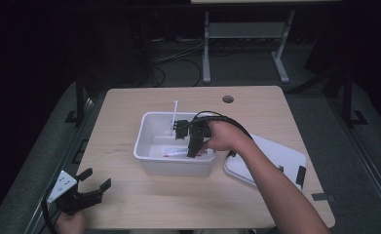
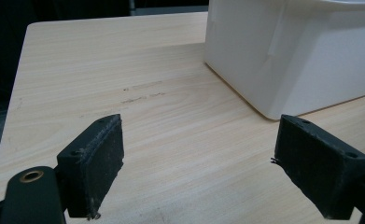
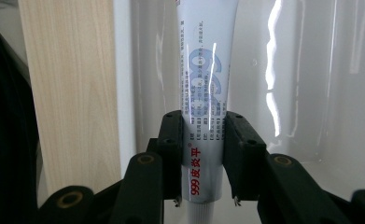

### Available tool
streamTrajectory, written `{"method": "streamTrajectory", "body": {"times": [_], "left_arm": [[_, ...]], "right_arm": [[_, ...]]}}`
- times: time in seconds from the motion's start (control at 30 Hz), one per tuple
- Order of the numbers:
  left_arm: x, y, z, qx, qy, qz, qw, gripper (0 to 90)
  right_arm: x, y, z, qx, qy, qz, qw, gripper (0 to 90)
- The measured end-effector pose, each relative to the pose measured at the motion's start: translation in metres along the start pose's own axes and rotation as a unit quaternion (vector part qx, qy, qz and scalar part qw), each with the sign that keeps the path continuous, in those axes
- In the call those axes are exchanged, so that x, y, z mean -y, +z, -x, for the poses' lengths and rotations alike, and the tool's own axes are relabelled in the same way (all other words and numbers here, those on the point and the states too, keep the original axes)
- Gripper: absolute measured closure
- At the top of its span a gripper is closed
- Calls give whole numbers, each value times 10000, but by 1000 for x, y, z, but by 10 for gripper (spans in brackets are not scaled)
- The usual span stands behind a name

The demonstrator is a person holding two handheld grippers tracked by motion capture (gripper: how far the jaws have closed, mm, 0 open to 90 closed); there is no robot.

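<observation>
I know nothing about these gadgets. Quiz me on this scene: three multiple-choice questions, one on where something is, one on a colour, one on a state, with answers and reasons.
1. Where is the tube?
A. Inside the white bin
B. On the floor
C. On the flat lid

2. What colour is the bin?
A. Red
B. White
C. Green

3. How do the left gripper's jaws stand?
A. Shut on the tube
B. Shut on the bin's rim
C. Open, holding nothing

Answers:
1. A: the right gripper clamps the tube with the bin's white walls behind it, and the high view shows that gripper reaching into the bin.
2. B: its walls are plain white on the wooden table.
3. C: its jaws stand wide apart over bare tabletop.
</observation>
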State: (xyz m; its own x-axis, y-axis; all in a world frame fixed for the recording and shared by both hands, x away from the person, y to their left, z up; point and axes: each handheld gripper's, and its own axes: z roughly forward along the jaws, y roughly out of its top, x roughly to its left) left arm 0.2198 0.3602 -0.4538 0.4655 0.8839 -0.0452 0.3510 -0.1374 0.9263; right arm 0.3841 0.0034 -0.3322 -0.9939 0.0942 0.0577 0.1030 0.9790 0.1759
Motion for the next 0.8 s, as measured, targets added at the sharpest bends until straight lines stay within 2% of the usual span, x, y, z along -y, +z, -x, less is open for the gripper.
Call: {"method": "streamTrajectory", "body": {"times": [0.2, 0.53, 0.8], "left_arm": [[0, 0, 0, -1, -4, -4, 10000, 150], [0, 0, 0, -2, -4, -2, 10000, 150], [0, 0, 0, 0, -1, -8, 10000, 150]], "right_arm": [[4, 7, 4, -45, 107, -16, 9999, 693], [3, 20, 7, -81, 73, -87, 9999, 693], [7, 32, 11, -166, 169, -103, 9997, 693]]}}
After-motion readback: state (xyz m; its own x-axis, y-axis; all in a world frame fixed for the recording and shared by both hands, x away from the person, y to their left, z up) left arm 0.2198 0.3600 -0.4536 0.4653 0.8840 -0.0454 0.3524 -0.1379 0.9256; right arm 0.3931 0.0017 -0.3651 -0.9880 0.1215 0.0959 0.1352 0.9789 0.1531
